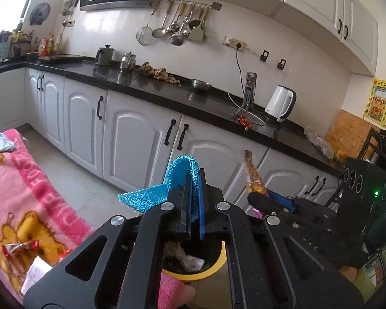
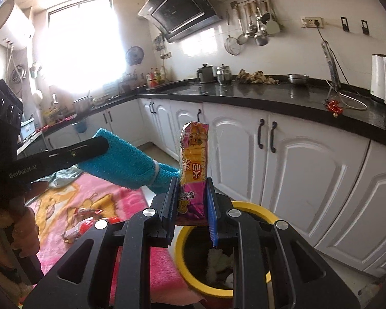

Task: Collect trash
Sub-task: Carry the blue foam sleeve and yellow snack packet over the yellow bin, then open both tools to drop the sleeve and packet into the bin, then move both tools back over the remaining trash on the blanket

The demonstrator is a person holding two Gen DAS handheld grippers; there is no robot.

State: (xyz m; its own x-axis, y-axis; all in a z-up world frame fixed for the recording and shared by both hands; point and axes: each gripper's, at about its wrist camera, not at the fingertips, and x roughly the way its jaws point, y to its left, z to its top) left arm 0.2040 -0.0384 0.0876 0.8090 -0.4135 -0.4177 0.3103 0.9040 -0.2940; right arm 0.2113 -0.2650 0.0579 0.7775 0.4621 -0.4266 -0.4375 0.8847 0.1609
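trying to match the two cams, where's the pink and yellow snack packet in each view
Left wrist view: the snack packet is right of centre, sticking up from the right gripper, in front of the white cabinets.
Right wrist view: the snack packet is at centre, upright between the right gripper's fingers, above the yellow-rimmed bin.
Shared landmark: the white kettle on the black counter.

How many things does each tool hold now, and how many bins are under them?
Blue cloth, in the left tool: 1
Snack wrapper, in the right tool: 1
Yellow bin, with trash inside: 1
Total: 3
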